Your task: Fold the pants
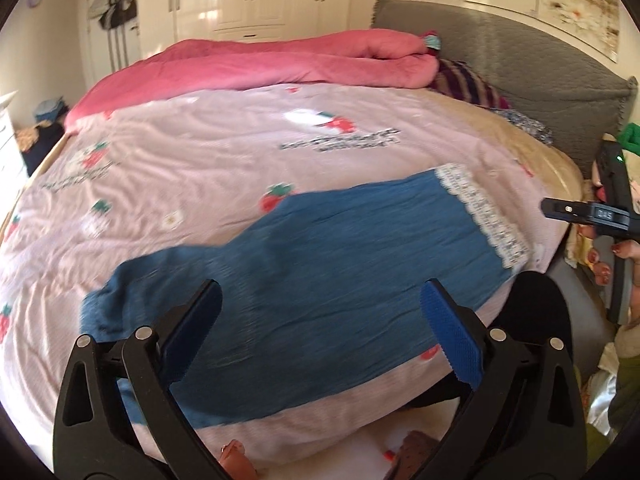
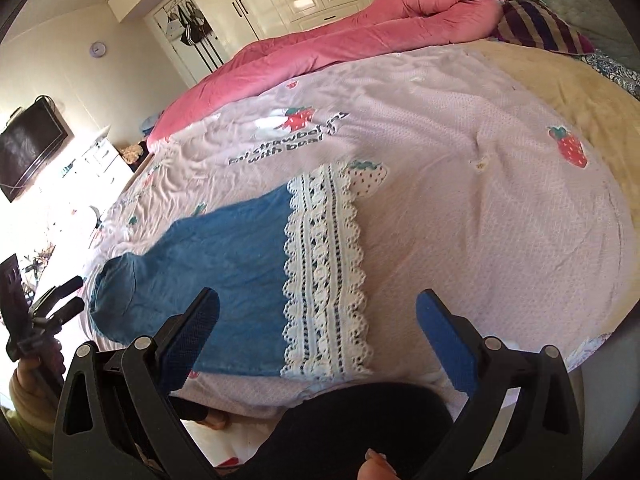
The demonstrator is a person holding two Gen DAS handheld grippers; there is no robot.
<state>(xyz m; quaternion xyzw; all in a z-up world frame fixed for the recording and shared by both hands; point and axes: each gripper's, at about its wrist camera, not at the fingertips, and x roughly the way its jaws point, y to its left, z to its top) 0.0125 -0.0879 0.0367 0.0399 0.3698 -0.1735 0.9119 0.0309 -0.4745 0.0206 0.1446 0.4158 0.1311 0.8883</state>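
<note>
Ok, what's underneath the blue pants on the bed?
The blue pants lie flat on a pink strawberry-print sheet, which shows all around them. Whatever print or object is directly beneath the fabric is covered and cannot be seen.

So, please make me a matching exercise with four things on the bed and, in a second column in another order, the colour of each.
Things:
1. pants
2. lace hem
3. folded quilt
4. pillow

Colours:
A. pink
B. dark stripes
C. blue
D. white

Pairs: 1-C, 2-D, 3-A, 4-B
</note>
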